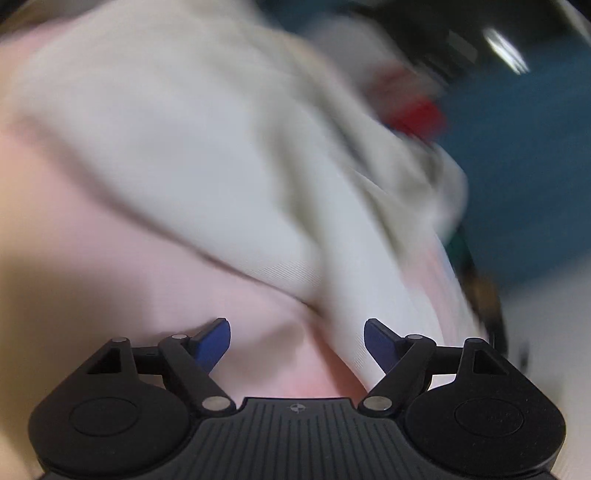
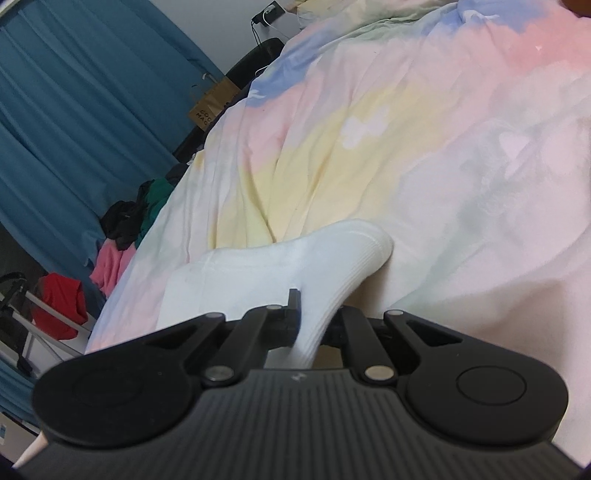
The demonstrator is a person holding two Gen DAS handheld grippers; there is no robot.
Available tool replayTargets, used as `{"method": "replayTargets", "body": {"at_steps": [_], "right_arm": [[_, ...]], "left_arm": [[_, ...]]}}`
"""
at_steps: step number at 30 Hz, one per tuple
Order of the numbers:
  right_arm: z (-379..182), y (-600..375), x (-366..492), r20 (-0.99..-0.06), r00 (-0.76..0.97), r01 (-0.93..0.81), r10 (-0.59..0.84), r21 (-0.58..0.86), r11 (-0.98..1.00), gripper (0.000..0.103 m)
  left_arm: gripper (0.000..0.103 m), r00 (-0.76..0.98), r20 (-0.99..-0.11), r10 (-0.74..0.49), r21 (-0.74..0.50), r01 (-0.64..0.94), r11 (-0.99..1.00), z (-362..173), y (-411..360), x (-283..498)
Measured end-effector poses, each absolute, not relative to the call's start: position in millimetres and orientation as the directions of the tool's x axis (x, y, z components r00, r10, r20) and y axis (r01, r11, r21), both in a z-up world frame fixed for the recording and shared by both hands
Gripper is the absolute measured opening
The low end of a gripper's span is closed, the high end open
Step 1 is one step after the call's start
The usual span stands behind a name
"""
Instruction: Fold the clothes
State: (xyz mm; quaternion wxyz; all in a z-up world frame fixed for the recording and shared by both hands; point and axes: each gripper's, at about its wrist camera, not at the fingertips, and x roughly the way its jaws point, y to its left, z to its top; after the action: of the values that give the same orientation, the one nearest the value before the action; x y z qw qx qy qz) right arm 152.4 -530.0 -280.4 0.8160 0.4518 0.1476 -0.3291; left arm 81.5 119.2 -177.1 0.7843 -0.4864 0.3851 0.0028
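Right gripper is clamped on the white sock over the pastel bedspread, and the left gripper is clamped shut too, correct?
Not quite. The left gripper is open, with nothing pinched between its blue pads, as the left wrist view shows. The rest holds: the right gripper is shut on the white sock over the pastel bedspread.

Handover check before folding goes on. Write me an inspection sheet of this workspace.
Surface: pastel bedspread, wrinkled.
Job's things: white sock lying on the bedspread; blurred pale garment.
Clutter: clothes pile at the bed edge; red cloth on a rack; paper bag.
Grippers: left gripper open, nothing between the fingers; right gripper shut on the sock.
Cables: white lead at a wall plug.
Surroundings: blue curtain.
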Motion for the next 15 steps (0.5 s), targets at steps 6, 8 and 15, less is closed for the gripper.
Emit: {"method": "replayTargets", "body": {"at_steps": [6,8,15], "right_arm": [[-282.9,-529.5,154.7,-0.535,0.739,0.669,-0.409,0.648,0.363,0.006],[-283.9,-529.2,154.6,-0.531,0.742,0.666,-0.41,0.653,0.36,0.006],[-283.5,-527.1,149.3,-0.542,0.732,0.677,-0.413,0.648,0.349,0.006]], "left_arm": [[0.054,0.819,-0.531,-0.218,-0.845,-0.492,0.209,-195.4,188.1,70.5],[0.034,0.824,-0.54,-0.172,-0.838,-0.509,0.194,-195.0,204.4,70.2],[0.009,0.833,-0.545,-0.092,-0.811,-0.496,0.311,-148.1,237.1,62.6]]}}
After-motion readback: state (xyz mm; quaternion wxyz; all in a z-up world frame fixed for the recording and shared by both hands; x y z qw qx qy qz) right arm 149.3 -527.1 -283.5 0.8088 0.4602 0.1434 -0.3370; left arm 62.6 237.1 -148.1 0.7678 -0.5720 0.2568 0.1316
